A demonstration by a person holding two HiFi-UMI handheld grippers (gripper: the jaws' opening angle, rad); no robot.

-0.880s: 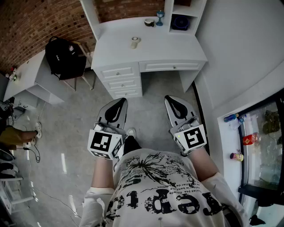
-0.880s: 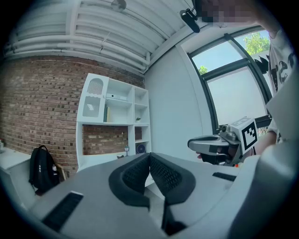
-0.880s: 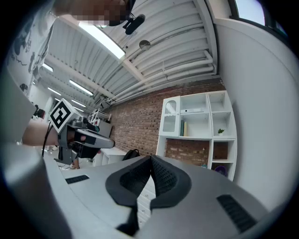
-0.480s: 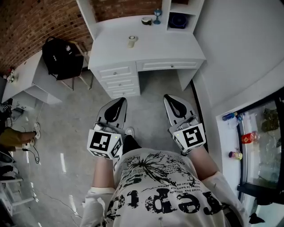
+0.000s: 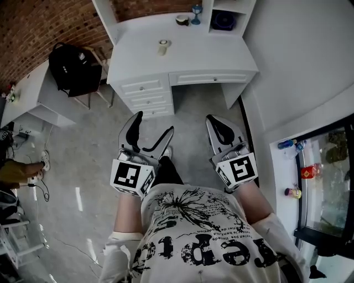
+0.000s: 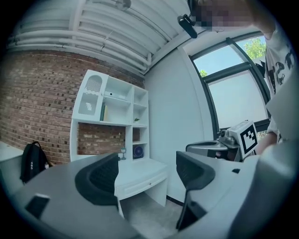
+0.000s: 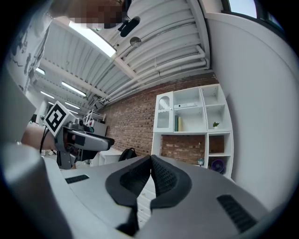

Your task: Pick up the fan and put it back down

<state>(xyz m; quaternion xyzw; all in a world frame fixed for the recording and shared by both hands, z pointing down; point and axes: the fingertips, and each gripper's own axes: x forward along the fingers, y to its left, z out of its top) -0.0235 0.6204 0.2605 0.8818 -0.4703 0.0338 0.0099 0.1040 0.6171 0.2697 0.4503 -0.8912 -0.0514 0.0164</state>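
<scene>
Showing the stance ahead of any reach: the person stands well back from the white desk [image 5: 204, 55], both grippers held level over the floor and pointing toward it. The left gripper [image 5: 155, 122] has its jaws spread wide with nothing between them, only the desk and floor showing through the gap. The right gripper [image 5: 214, 120] has its jaws pressed together and is empty. The fan [image 5: 223, 25], a small round dark-blue unit, sits untouched inside the lowest cubby of the shelf unit [image 5: 243, 11] at the far right of the desktop, so the pick-up has not begun. Several hazards are likely. The cubby looks narrow, and wide-spread jaws entering it could strike its side walls or push the fan deeper. A stemmed blue ornament [image 5: 194, 12] and a small dish [image 5: 182, 20] stand just left of the cubby, so a reach that drifts left could topple them. The fan's rounded housing may roll or slip between the pads if they close off-centre. A small pale object [image 5: 162, 46] lying on the open desktop, too small to identify, could be taken for the target by mistake.
</scene>
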